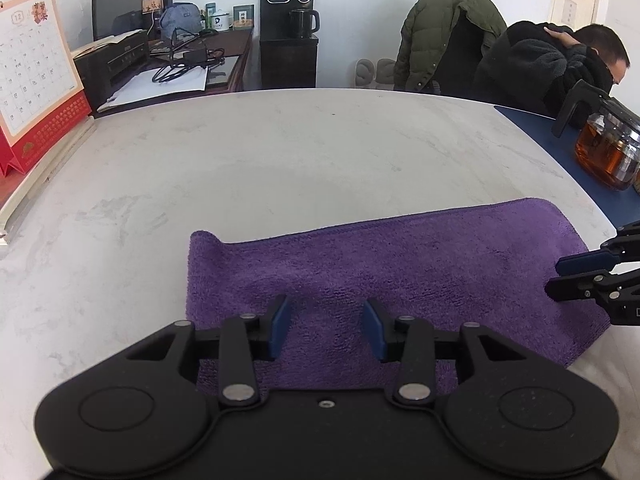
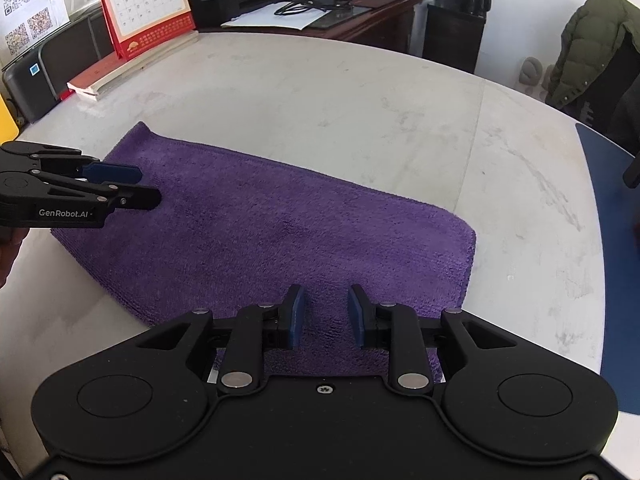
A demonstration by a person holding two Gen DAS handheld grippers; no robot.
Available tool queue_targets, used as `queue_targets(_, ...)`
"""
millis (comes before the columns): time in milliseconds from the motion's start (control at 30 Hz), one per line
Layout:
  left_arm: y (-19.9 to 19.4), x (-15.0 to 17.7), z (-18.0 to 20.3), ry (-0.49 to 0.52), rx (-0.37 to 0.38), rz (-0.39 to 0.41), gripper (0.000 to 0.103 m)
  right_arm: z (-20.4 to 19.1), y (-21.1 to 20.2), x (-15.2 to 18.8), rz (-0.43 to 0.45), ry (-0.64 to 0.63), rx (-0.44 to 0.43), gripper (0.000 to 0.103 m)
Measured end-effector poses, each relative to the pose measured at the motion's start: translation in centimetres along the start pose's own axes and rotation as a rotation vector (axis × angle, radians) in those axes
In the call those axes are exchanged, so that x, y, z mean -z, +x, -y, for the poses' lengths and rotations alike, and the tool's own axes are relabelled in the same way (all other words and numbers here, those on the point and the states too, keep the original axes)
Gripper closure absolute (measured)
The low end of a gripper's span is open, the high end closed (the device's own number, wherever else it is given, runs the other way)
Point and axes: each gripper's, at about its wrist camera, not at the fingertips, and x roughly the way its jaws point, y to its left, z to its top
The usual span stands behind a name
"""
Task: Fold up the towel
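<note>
The purple towel point(image 1: 384, 280) lies folded flat on the desk point(image 1: 280, 152), just ahead of and under both my tongs. My left tongs point(image 1: 328, 326) are spread over its near edge; my right tongs point(image 2: 326, 314) likewise spread, gripping nothing.

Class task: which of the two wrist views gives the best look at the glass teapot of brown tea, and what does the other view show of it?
The left wrist view. The glass teapot stands on the blue mat at the table's right edge, its black handle and brown tea visible, though the frame cuts it off. In the right wrist view only the mat shows clearly; the teapot cannot be made out.
</note>
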Motion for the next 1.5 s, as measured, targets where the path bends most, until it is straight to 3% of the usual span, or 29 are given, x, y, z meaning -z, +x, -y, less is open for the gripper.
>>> queue_targets(333,-0.1,-0.5,1.2,-0.061,-0.074,-0.024,0.063,0.1,0.4,-0.7,-0.012,-0.007,-0.005,0.076)
queue_targets(633,-0.7,-1.3,2.1,-0.054,-0.144,-0.065,0.062,0.4,1.1,-1.7,-0.008,0.001,-0.005,0.071)
queue_targets(733,-2.5,-1.1,3.0,-0.013,-0.165,-0.062,0.054,0.8,0.9,-1.6,-0.010,0.017,-0.029,0.061)
queue_targets(800,-4.3,-1.1,3.8,0.006,-0.174,-0.049,0.045,1.1,0.4,-1.6,0.005,0.043,-0.044,0.044)
queue_targets(867,-6.3,-1.4,4.3,0.008,-0.173,-0.017,0.034,1.8,-1.0,-1.5,0.053,0.078,-0.076,0.038)
queue_targets(1000,-11.2,-2.9,6.0,0.006,-0.163,0.089,0.009,2.7,-4.3,-1.1,0.125,0.150,-0.149,0.016)
queue_targets(1100,-13.7,-4.1,7.5,0.000,-0.219,0.142,0.003,3.5,-7.8,-0.6,0.162,0.203,-0.253,0.000)
queue_targets(1200,-15.7,-4.8,9.2,0.023,-0.301,0.222,0.001,4.4,-10.0,-0.3,0.182,0.271,-0.321,0.000)
queue_targets(1267,-16.7,-5.3,9.8,0.042,-0.297,0.259,0.001,5.6,-12.1,0.0,0.220,0.358,-0.352,0.000)
queue_targets(1400,-18.5,-7.0,10.7,0.076,-0.269,0.257,0.001,5.9,-17.7,-0.2,0.340,0.345,-0.195,0.000)
queue_targets(1500,-19.1,-7.2,11.5,0.097,-0.262,0.282,0.001,5.5,-21.1,-0.3,0.456,0.345,-0.158,0.000)
